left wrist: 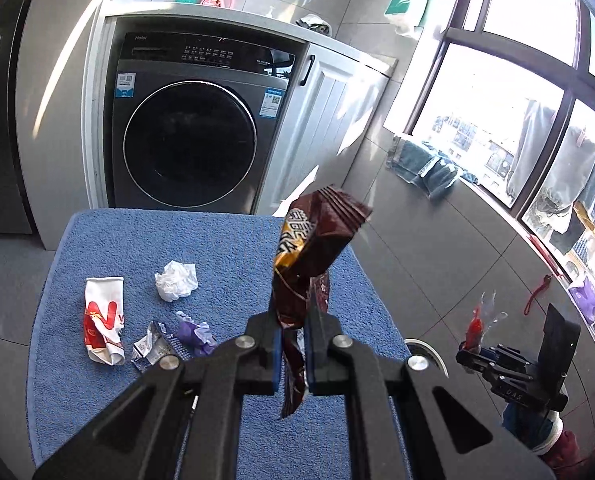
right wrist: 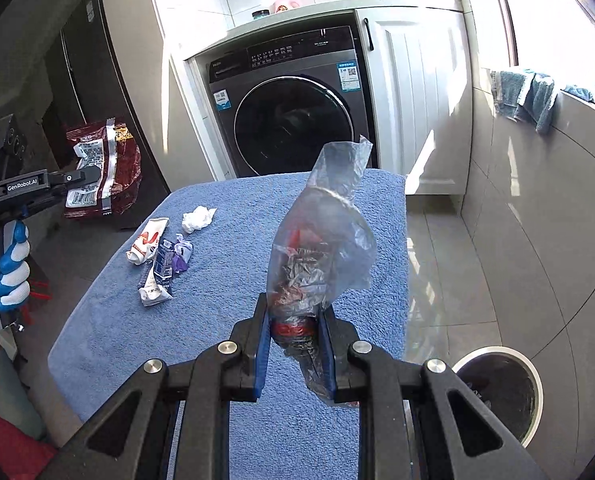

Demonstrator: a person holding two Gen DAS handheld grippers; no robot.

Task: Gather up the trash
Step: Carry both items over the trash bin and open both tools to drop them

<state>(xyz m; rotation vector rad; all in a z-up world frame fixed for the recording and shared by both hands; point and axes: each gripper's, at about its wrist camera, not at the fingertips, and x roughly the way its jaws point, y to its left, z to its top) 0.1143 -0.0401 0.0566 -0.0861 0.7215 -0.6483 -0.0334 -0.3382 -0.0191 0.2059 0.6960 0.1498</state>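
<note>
Washing machine (left wrist: 189,136), grey tiled floor (left wrist: 437,248), sunlit window (left wrist: 493,120)

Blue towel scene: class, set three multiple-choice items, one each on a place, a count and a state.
1. Where is the bin?
A) on the floor beside the towel-covered table
B) on the washing machine
C) on the towel

2. How many trash pieces lie on the blue towel?
A) one
B) four
C) seven

3. The left gripper is
A) open and empty
B) shut on the brown snack wrapper
C) out of sight

Answers: A, the bin stands low by the table's corner; B, four pieces lie together; C is wrong, B: the jaws pinch the wrapper.
</note>
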